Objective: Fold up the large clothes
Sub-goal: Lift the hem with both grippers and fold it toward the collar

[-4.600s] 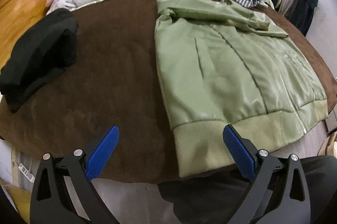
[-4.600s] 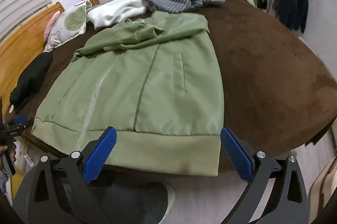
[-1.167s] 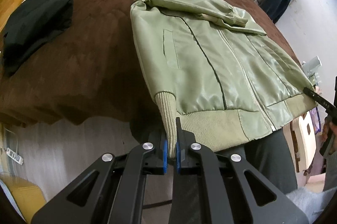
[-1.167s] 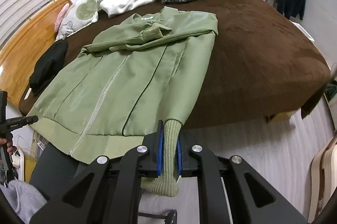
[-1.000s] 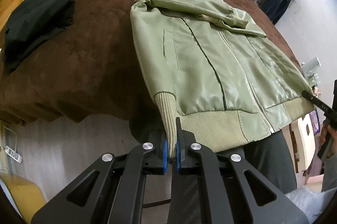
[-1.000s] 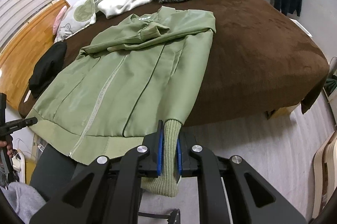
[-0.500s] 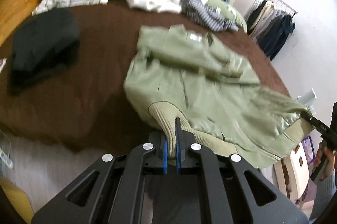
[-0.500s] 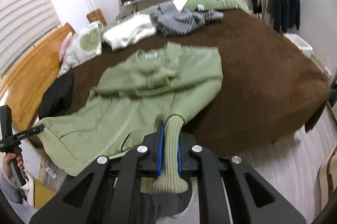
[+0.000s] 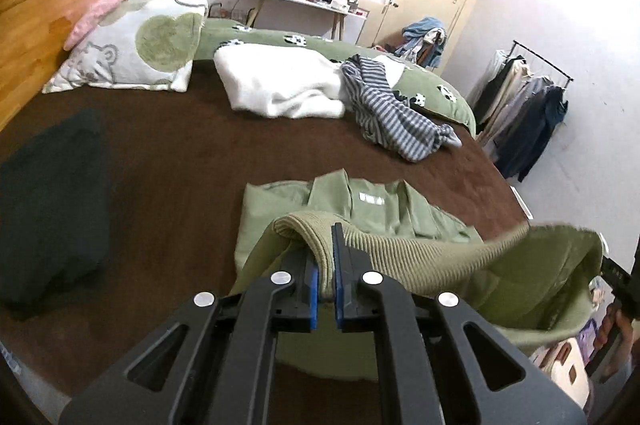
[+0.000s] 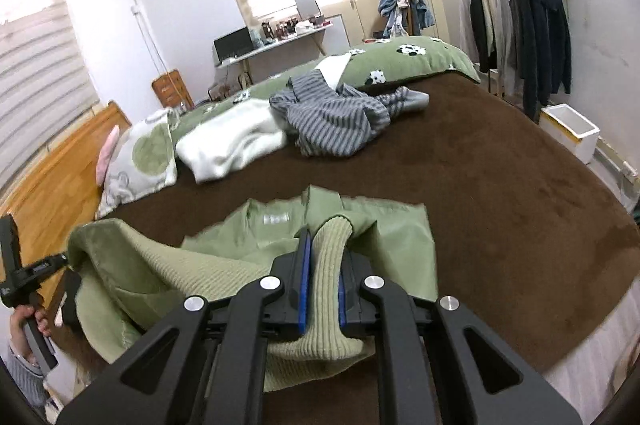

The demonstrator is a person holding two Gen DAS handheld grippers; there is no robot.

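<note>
A light green jacket [image 9: 404,213] is seen on a brown bed. It is shiny, with a soft ribbed band [image 9: 400,257] along its bottom edge. The bottom part is lifted up off the bed and is bent over toward the collar. The collar end is lying flat, and a small white tag [image 10: 276,218] is shown inside the neck.
</note>
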